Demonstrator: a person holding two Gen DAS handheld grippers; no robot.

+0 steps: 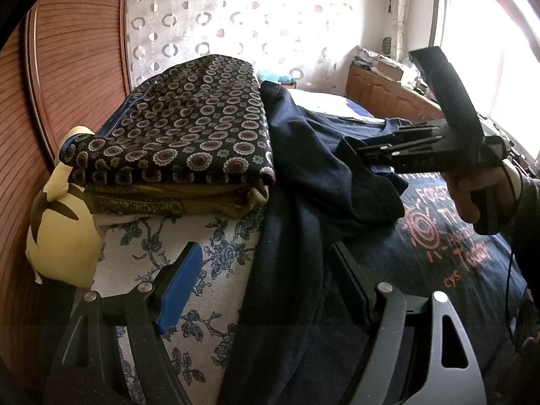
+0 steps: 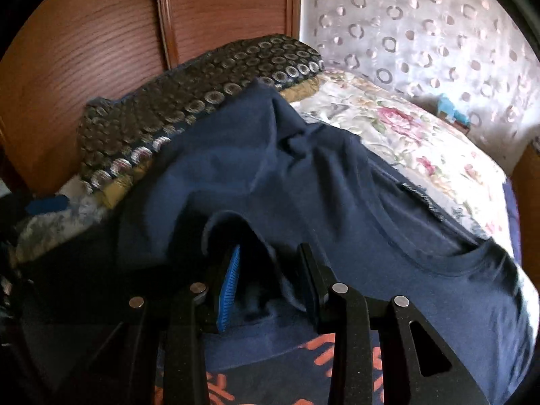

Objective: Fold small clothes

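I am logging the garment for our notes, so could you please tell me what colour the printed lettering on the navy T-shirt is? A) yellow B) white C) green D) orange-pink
D: the left wrist view shows orange-pink lettering and a sun-like motif printed on the navy cotton T-shirt spread over the bed.

T-shirt (image 2: 337, 202) fold hides right gripper (image 2: 270, 290) fingers' tips.

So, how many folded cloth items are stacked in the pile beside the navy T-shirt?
2 visible: a dark circle-patterned folded cloth on top and an olive-gold folded cloth directly beneath it. More may be hidden underneath.
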